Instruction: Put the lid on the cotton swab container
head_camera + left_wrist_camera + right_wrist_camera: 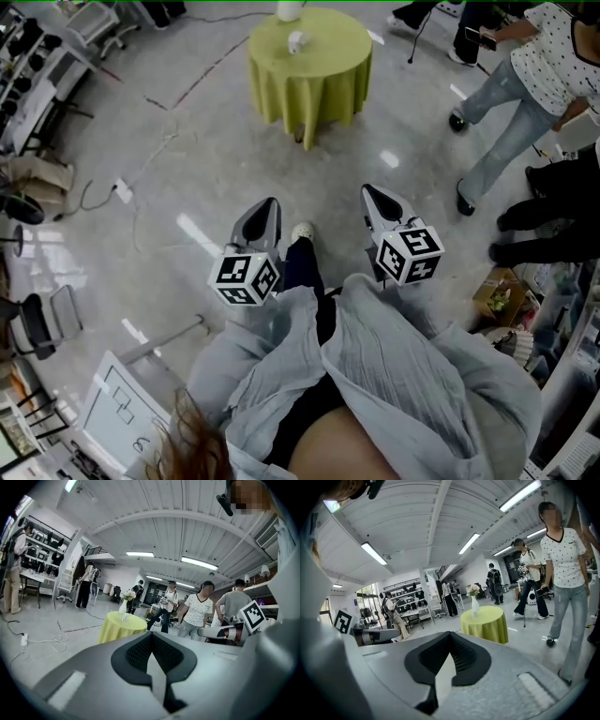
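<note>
Table (309, 56) stands straight ahead, well apart from the grippers. A vase (290, 9) is on its far side, a small object (296, 41) just before it. Left gripper (261, 223) and right gripper (381, 212) are side by side, a shoe (302, 232) between them. Bystander (525, 84) is off right, cable (141, 169) on the floor left.

Bare floor (234, 169) lies open to the table (309, 89) at twelve o'clock; people (525, 84) crowd two o'clock, cables (58, 637) trail at ten.
</note>
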`<state>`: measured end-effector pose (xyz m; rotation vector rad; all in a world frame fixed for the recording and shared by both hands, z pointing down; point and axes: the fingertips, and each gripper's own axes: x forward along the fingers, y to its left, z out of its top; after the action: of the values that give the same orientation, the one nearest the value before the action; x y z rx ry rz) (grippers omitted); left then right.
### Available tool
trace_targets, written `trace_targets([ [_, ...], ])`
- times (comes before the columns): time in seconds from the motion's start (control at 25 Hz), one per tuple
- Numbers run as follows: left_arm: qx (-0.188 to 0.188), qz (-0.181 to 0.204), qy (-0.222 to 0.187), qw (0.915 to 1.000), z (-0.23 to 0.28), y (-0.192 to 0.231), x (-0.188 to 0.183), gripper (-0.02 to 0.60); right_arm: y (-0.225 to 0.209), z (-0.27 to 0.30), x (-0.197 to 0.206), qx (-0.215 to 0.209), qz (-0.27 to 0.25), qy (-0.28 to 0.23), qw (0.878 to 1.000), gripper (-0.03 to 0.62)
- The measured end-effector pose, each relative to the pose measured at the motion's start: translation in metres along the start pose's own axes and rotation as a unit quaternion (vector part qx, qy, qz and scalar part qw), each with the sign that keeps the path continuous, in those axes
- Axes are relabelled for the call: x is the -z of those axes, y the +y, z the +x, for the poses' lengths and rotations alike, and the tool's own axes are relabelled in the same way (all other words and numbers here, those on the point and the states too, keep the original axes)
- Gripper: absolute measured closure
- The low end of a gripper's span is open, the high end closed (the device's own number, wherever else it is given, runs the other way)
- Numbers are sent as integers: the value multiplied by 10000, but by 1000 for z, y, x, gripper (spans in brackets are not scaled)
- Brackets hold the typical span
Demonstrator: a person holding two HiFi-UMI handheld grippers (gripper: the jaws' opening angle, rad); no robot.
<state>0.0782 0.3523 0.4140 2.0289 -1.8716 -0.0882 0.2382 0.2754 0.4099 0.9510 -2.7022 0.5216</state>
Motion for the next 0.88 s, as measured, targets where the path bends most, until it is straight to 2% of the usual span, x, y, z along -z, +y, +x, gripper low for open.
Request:
trace_targets([
  [0.4, 253, 122, 29, 9996, 87, 55, -57, 566, -24, 91, -58, 216, 15, -120, 9997, 592],
  [0.88, 487, 115, 100, 9987, 149, 106, -81, 566, -42, 161, -79, 443, 144, -139, 9988, 592],
])
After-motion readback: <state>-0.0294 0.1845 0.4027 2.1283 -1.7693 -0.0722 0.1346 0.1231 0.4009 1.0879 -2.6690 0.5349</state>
